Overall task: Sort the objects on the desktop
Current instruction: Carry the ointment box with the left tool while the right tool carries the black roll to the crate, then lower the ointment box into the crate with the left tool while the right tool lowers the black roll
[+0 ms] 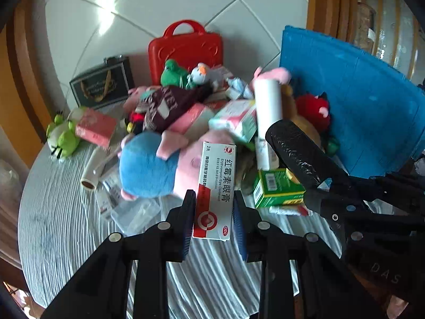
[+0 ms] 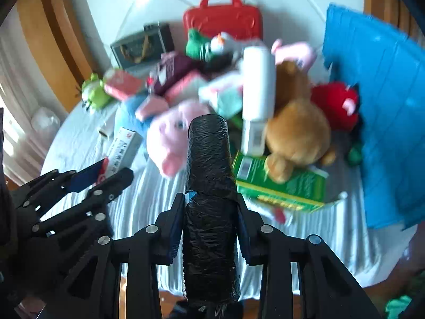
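White-and-red cardboard, an ointment box (image 1: 215, 188), sits pinched between the pads of the left gripper (image 1: 214, 207), its long axis running straight out along the fingers, lifted clear above the striped tablecloth (image 1: 66, 226) and just short of the pink pig plush (image 1: 164, 164). From the right wrist, the right gripper (image 2: 211, 210) clamps a black wrapped roll (image 2: 209, 186), also lengthwise along its fingers, nearer the pig plush than the red case (image 2: 225, 20) beyond; I judge both loads ready to carry off for sorting.
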{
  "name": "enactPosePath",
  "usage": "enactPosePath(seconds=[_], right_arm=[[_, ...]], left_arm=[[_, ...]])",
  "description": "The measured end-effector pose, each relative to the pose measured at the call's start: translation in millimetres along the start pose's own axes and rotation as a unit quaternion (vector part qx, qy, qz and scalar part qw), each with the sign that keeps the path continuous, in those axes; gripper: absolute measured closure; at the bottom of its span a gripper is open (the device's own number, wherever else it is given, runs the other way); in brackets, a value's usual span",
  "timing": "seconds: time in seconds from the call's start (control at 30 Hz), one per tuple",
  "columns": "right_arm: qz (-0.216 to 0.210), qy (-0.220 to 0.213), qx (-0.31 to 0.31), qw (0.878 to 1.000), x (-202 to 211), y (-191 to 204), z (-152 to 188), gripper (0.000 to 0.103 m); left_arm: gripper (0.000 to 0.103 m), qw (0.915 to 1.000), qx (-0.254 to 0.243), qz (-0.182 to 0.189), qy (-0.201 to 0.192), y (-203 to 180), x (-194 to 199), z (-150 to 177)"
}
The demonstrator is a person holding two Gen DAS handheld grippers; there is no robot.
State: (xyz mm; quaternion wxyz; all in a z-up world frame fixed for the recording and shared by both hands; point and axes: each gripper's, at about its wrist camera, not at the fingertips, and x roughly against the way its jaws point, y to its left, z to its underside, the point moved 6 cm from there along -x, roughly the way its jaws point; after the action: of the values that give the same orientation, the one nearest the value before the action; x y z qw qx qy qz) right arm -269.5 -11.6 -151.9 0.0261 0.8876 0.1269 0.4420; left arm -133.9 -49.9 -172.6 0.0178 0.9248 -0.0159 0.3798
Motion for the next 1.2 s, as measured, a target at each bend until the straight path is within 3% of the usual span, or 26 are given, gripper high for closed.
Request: enactPosePath(seconds=[0.03,0.13,0.33,0.53,0.73,0.87,1.03,1.2], right_arm=[[0.005,-0.016,-0.001,1.0,1,14,-16,0.068],[0.015,-0.051,-0.012,0.998,17,7,-63,0.068],[0.056,-0.115,-0.026,0.991,72,-26,-102,0.068],[0.086,-0.154,-0.037,0.984,114,-94,-123,0.068],[0.114,-0.178,-0.03,0.977,157,-202,-149,0.068],[0.129,-0.169,-0.018,0.977,169,-285,-171,0.068],[0.142,-0.122,-0.015,0.982,154,-393,-206,0.068],[0.143,-0.04,-0.033,0.988,96,-494,-231,0.068]], left_arm=[[0.076,0.9999,-0.006,0.001,-0.014,-4,6,-12],[0.076,0.9992,-0.012,0.017,-0.035,-20,18,-44],[0.076,0.9956,-0.026,0.038,-0.082,-63,33,-96],[0.076,0.9902,-0.053,0.062,-0.113,-143,39,-150],[0.076,0.9861,-0.057,0.071,-0.139,-241,34,-215],[0.076,0.9897,-0.057,0.082,-0.102,-310,10,-261],[0.076,0.9923,-0.035,0.119,-0.012,-383,-43,-316],[0.076,0.991,-0.05,0.085,0.091,-433,-128,-341]])
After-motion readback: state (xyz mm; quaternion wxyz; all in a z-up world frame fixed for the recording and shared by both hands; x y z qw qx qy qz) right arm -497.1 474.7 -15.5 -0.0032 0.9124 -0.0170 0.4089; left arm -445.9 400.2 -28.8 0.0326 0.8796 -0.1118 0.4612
